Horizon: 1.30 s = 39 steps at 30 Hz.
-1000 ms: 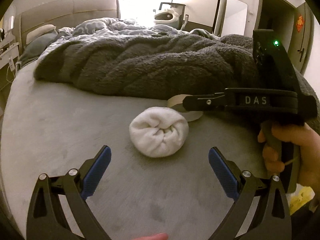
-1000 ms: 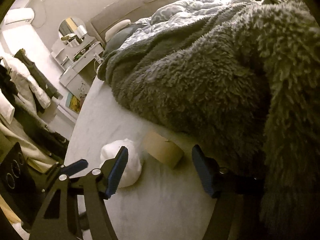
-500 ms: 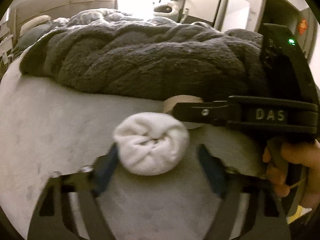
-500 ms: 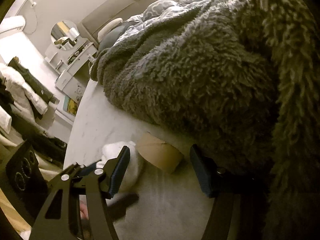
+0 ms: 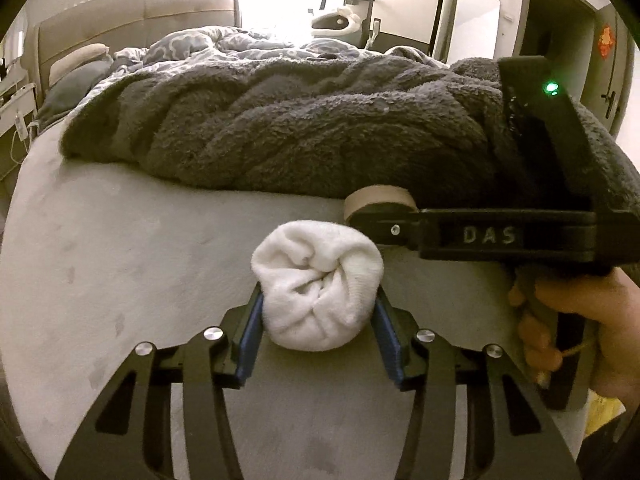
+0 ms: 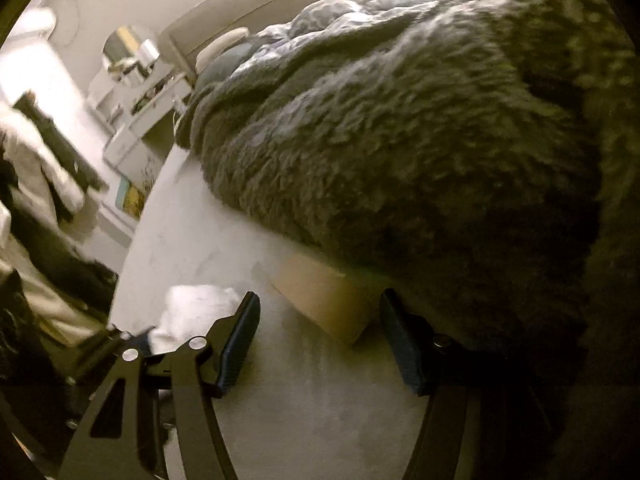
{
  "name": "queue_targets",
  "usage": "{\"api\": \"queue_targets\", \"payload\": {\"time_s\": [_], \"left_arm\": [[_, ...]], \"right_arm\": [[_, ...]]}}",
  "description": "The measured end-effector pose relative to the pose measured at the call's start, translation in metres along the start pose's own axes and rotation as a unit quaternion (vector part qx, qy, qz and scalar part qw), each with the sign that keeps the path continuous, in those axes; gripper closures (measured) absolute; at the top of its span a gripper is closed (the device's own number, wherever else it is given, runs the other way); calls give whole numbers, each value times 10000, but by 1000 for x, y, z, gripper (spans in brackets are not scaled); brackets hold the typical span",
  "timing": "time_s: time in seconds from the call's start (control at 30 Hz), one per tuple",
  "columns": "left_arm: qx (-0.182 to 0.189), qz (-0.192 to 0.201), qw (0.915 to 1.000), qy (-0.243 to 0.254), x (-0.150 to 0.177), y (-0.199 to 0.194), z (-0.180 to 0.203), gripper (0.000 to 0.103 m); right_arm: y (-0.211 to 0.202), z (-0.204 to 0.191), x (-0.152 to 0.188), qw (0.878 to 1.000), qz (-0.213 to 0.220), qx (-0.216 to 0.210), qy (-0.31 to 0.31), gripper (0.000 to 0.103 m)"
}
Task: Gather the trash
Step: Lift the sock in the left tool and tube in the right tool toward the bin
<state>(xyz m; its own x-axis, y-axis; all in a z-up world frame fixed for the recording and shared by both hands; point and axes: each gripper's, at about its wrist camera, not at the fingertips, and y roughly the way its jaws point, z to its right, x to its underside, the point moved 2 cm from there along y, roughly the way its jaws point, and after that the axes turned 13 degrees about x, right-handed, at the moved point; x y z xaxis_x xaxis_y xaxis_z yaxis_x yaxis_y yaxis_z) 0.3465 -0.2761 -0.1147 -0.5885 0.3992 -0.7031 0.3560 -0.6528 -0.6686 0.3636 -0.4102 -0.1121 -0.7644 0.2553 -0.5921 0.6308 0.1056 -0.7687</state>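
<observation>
A white balled-up sock (image 5: 318, 284) lies on the grey bed sheet (image 5: 120, 248). My left gripper (image 5: 318, 330) is shut on it, blue pads pressing both its sides. A brown cardboard tube (image 5: 378, 196) lies just behind it at the edge of the dark fluffy blanket (image 5: 300, 128). In the right wrist view my right gripper (image 6: 320, 340) is open, its fingers on either side of the tube (image 6: 324, 300), apart from it. The sock (image 6: 192, 312) shows at its left. The right gripper's body (image 5: 480, 232) partly hides the tube in the left wrist view.
The fluffy blanket (image 6: 420, 140) is piled across the bed right behind the tube. A patterned duvet (image 5: 240, 48) and headboard (image 5: 140, 12) lie beyond. A dresser with a round mirror (image 6: 128, 56) and hanging clothes (image 6: 40, 168) stand left of the bed.
My left gripper has moved forward to the sock and closed on it. My right gripper has edged closer to the cardboard tube and stays open.
</observation>
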Motion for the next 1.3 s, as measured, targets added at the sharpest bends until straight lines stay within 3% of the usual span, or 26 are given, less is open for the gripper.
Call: {"api": "queue_targets", "payload": {"time_s": [0.27, 0.53, 0.77, 1.3], "left_arm": [[-116, 72, 9995, -285, 10, -20, -10, 50], [-177, 131, 9986, -481, 16, -37, -18, 50], [-342, 175, 9980, -508, 21, -54, -22, 50], [-655, 395, 9942, -759, 43, -110, -12, 52]], "right_arm": [[-1, 0, 0, 9999, 2, -80, -125, 71], [2, -14, 4, 9988, -20, -184, -453, 81], [-1, -29, 5, 9960, 59, -157, -877, 82], [-42, -47, 16, 9968, 204, -211, -750, 82]]}}
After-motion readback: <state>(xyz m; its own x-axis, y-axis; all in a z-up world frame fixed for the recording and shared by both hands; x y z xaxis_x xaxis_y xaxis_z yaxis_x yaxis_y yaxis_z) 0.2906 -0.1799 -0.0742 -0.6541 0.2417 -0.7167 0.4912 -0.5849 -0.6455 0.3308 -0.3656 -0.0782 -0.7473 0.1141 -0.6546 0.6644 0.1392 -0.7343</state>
